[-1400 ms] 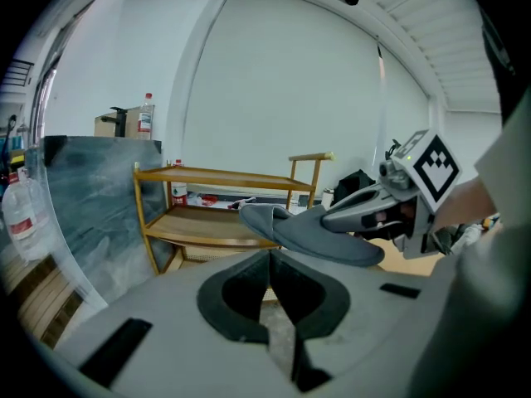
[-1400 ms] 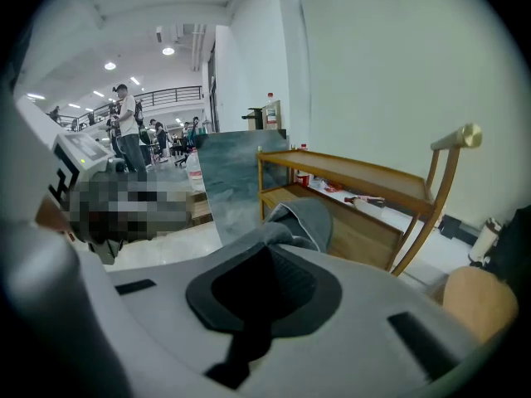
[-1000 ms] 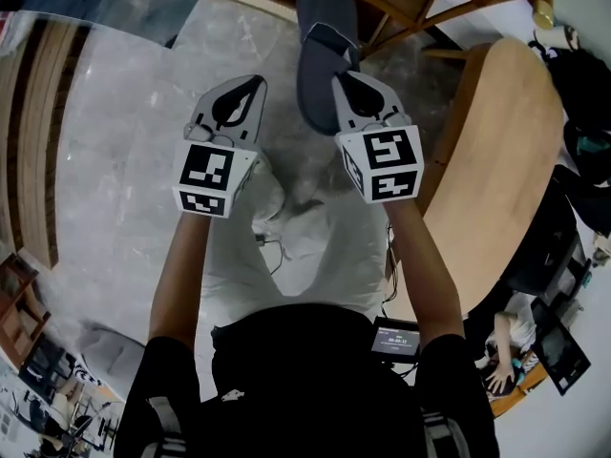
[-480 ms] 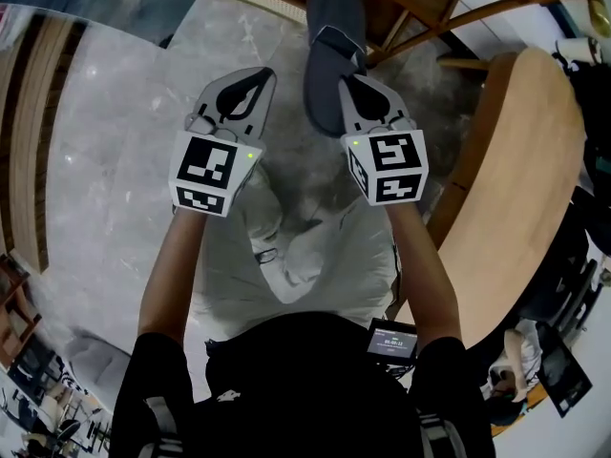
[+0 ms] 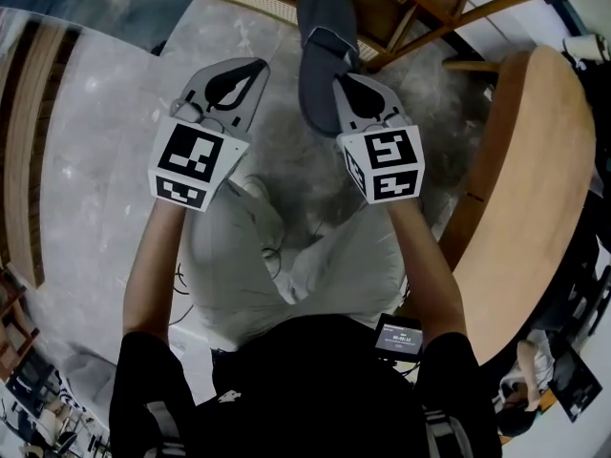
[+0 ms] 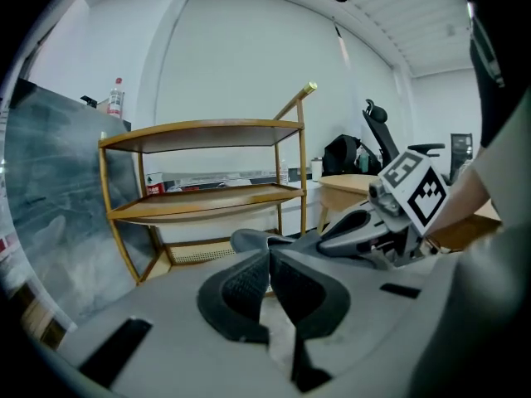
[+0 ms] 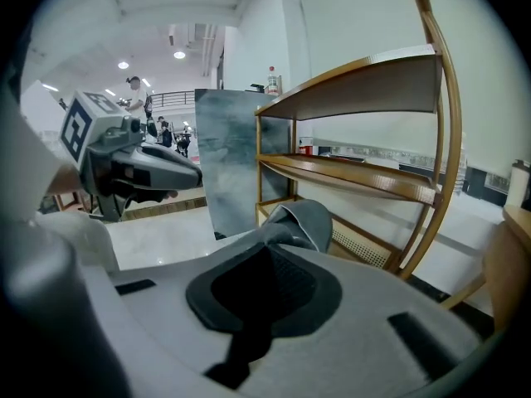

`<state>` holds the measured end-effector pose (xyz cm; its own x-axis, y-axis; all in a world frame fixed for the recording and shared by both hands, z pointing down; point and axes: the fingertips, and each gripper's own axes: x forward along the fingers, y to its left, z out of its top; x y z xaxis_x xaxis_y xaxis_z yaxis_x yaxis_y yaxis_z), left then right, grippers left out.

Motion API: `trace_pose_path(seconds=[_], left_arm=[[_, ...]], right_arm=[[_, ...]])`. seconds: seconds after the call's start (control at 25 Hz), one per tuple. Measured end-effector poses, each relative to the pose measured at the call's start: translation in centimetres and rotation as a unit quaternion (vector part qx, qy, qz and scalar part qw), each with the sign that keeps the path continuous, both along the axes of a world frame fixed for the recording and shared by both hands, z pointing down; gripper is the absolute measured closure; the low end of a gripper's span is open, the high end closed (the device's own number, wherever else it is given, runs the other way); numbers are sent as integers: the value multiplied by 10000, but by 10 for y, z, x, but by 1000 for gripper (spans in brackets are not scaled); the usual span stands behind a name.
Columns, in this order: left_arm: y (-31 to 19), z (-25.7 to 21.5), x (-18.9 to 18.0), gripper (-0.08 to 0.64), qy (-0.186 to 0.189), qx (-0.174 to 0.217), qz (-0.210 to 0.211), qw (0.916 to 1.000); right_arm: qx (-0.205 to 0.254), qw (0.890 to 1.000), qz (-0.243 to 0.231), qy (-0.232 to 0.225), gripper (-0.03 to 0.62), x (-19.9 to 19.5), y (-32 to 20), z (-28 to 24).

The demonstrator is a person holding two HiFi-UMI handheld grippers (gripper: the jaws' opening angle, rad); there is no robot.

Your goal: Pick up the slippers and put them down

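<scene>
"So what did the right gripper (image 5: 348, 82) have?"
"Its jaws were pinched on the grey slipper's (image 5: 320, 46) edge, the slipper just before the wooden rack (image 7: 357, 179)."
"And the left gripper (image 5: 253, 65)?"
"Jaws pressed together, nothing between them, beside the right."

Floor (image 5: 105, 160): we see pale grey marbled stone.
Walls (image 6: 249, 65): we see plain white.
Shelf rack (image 6: 207, 204): open, wooden, standing by the wall.
Table (image 5: 535, 179): round, wooden, near the rack.
Ceiling lights (image 7: 179, 55): we see them lit.
</scene>
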<state>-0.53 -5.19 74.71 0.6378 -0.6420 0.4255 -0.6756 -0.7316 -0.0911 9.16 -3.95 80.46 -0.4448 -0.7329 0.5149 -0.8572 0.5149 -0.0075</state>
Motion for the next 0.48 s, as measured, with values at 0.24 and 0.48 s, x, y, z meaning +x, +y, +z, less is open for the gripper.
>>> trace_pose_path(seconds=[0.24,0.48], left_arm=[[-3,15,-12,555,56,-78,34,9999],[-2,50,-17,555,-55,-212,227,9995]], right_arm=[[0,9999,-103,4,586,-11,-2,21],[-10,9997,-228,-54,587,-29,-3,45]])
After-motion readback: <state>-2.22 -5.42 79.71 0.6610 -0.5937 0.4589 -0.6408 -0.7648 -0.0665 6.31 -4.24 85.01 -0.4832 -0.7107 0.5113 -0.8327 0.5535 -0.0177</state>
